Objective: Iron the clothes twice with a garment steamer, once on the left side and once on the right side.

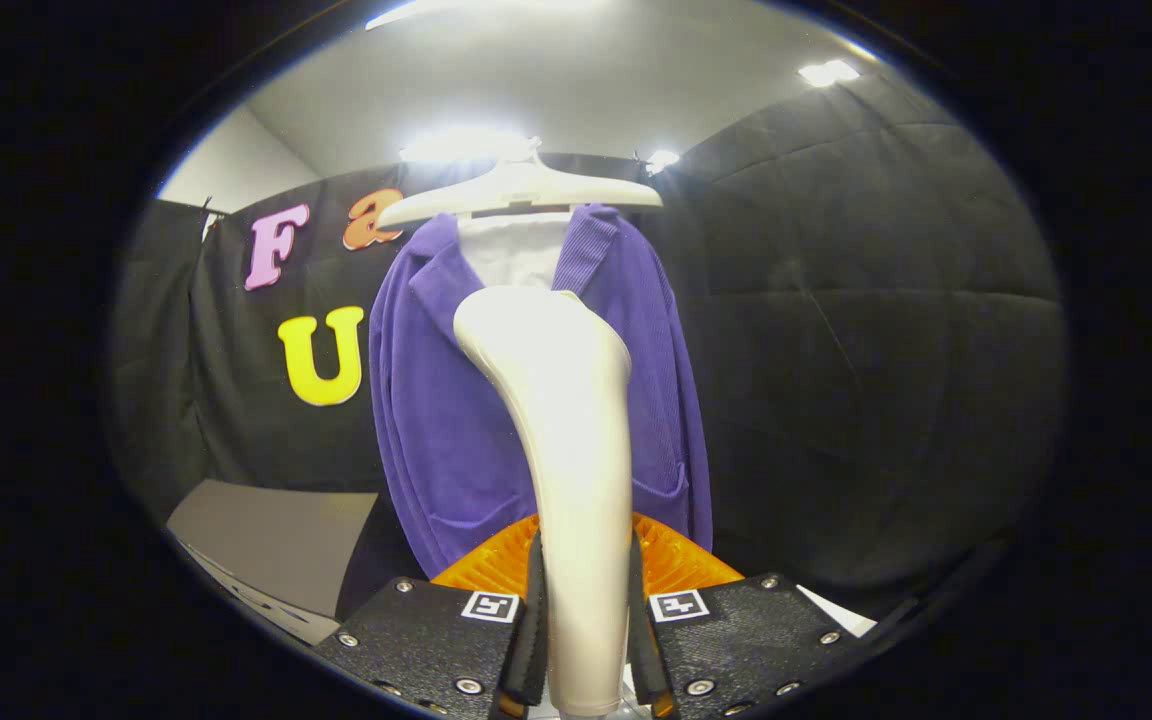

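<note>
Gripper [584,640] clamped on steamer [561,420] handle — head before purple jacket [446,420] on hanger [521,190].

Pale hanger [521,190] high at the centre, arms spread wide and sloping down, hook lost in the glare of a lamp [466,145] right behind it. Black quilted cloth [836,330] all round as wall, creased in broad seams on the right. Above that, a plain grey ceiling [556,80], with a second lamp [829,72] far right and a small third one [661,158] just past the hanger's right arm. White wall patch [231,165] over the cloth's top edge on the left. Low on the left, a grey board [276,535], flat and tilted, against the cloth. Low on the right, a white sheet corner [836,610].
</note>
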Available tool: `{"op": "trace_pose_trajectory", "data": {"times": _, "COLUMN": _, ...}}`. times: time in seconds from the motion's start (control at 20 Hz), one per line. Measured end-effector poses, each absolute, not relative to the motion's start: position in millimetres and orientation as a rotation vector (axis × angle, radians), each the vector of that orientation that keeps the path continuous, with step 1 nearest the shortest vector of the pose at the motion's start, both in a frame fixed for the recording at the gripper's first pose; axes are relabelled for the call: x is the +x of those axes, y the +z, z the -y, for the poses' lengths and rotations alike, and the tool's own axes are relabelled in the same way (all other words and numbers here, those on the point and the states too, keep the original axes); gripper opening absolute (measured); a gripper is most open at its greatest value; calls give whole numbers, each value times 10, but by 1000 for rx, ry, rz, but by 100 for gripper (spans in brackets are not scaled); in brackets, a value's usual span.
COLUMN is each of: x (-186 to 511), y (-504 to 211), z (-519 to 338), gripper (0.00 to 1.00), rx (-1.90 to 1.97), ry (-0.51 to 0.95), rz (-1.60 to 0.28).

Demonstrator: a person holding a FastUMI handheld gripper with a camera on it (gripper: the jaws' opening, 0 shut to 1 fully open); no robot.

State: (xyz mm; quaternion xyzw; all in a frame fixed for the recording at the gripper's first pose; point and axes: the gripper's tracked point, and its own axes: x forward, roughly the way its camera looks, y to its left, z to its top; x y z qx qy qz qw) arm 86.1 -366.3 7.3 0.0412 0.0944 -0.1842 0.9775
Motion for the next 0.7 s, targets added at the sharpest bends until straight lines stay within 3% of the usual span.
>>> {"op": "trace_pose_trajectory", "data": {"times": 0.3, "x": 1099, "y": 649, "z": 4172, "gripper": 33, "rx": 129, "ry": -485, "rz": -31}}
{"op": "trace_pose_trajectory", "data": {"times": 0.7, "x": 1637, "y": 755, "z": 4478, "gripper": 33, "rx": 137, "ry": -572, "rz": 43}}
